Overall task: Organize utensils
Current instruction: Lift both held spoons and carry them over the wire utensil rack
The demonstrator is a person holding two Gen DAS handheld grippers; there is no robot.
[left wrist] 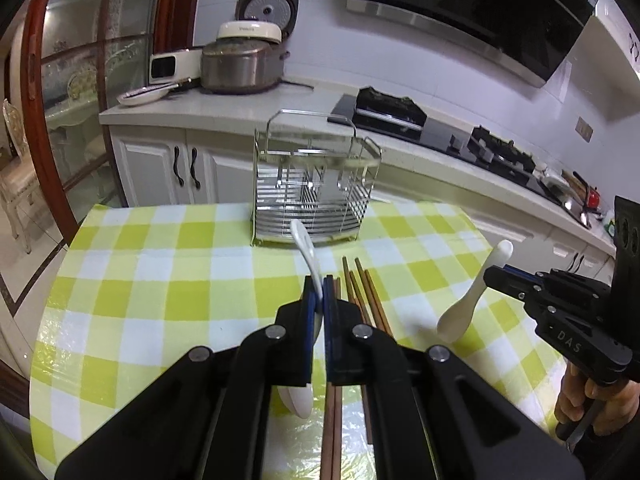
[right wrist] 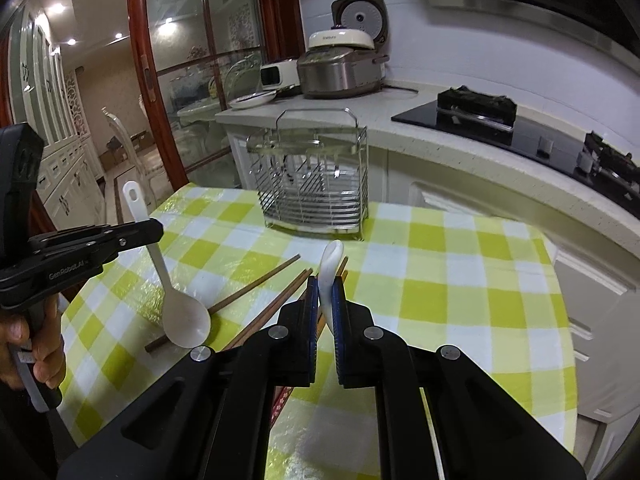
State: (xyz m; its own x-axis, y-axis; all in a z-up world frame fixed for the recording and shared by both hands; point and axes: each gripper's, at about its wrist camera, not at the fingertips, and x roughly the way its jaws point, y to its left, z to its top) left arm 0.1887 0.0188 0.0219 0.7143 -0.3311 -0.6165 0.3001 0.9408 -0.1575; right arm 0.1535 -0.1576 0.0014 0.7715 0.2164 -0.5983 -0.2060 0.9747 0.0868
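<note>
My left gripper (left wrist: 319, 294) is shut on a white spoon (left wrist: 304, 244), handle pointing up and forward, bowl hanging below the fingers; it also shows in the right wrist view (right wrist: 186, 320). My right gripper (right wrist: 325, 292) is shut on a second white spoon (right wrist: 331, 260), which also shows at the right of the left wrist view (left wrist: 460, 316). Both spoons are held above the green-checked tablecloth (left wrist: 160, 280). Several brown chopsticks (left wrist: 360, 292) lie on the cloth under the grippers. A wire utensil rack (left wrist: 312, 184) stands at the table's far edge, ahead of both grippers.
Behind the table runs a white kitchen counter (left wrist: 240, 108) with a rice cooker (left wrist: 240, 64), a plate and a gas hob (left wrist: 500, 152). A glass door with a red-brown frame (right wrist: 140, 60) is at the left. The table's right edge (right wrist: 568, 320) drops off near white cabinets.
</note>
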